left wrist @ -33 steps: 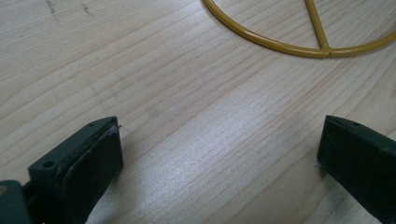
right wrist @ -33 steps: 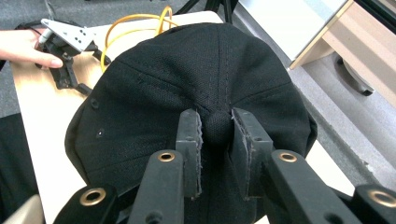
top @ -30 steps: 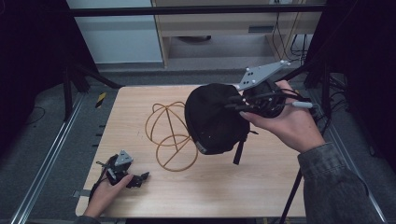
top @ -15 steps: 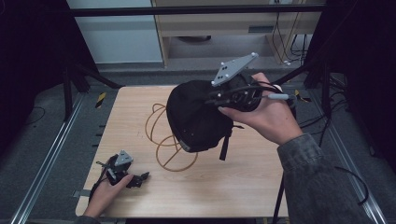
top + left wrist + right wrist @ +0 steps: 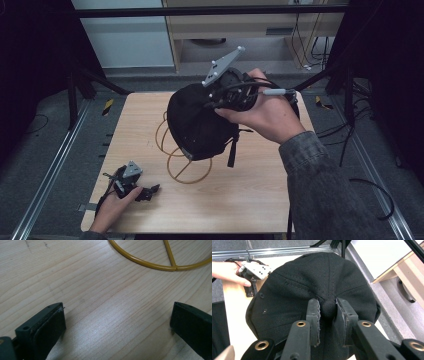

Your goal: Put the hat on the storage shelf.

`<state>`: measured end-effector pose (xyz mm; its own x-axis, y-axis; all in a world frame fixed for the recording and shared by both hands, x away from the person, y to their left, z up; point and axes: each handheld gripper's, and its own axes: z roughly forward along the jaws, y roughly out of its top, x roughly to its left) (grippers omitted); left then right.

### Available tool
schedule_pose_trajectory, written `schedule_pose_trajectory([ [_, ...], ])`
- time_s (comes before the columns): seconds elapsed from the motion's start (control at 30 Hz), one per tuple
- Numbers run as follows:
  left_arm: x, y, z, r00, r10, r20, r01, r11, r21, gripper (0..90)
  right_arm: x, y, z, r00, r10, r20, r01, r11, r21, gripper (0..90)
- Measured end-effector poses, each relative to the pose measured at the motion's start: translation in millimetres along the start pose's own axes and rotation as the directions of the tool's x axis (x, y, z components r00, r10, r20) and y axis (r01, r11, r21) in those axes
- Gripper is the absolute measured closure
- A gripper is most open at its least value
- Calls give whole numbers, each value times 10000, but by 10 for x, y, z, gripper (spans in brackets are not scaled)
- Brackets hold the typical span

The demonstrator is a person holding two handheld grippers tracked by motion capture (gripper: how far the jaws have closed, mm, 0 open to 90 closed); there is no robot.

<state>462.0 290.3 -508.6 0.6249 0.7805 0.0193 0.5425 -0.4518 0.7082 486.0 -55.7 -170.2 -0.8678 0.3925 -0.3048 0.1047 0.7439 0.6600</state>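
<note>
Cap [image 5: 200, 125]: one, black, held in the air above the counter [image 5: 260, 200] with its strap hanging down. One yellow wire frame [image 5: 175, 155] stands on the wood just under it, at about seven o'clock from the cap in the high view. Two tongs are in play. The right tongs [image 5: 327, 315] are clamped on the cap's top button, one pad on each side of it, with the crown spreading out toward twelve o'clock in the right gripper view. The right hand [image 5: 265, 115] grips them at the cap's two o'clock side in the high view. The left tongs [image 5: 117, 322] rest on the counter near its seven o'clock corner, held by the left hand [image 5: 110, 207], pads standing wide apart over bare wood, well apart from the cap.
</note>
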Motion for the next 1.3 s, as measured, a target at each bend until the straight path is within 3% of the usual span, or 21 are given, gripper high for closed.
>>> schedule_pose_trajectory([
  [0.2,-2,-1,3,10000,-6,-27,6,10000,-32,0,7,166,94,9994,-339,-9,339,9990,305,738],
  [0.53,-1,-1,1,10000,0,-15,0,10000,-1,0,22,411,322,9984,-517,-218,534,9948,869,737],
  [0.97,0,1,1,10000,11,-26,-11,10000,12,0,20,561,682,9980,-399,-498,460,9907,1280,737],
  [1.3,-1,0,2,10000,7,-28,-7,10000,2,0,1,546,924,9976,-211,-660,316,9863,1621,736],
])
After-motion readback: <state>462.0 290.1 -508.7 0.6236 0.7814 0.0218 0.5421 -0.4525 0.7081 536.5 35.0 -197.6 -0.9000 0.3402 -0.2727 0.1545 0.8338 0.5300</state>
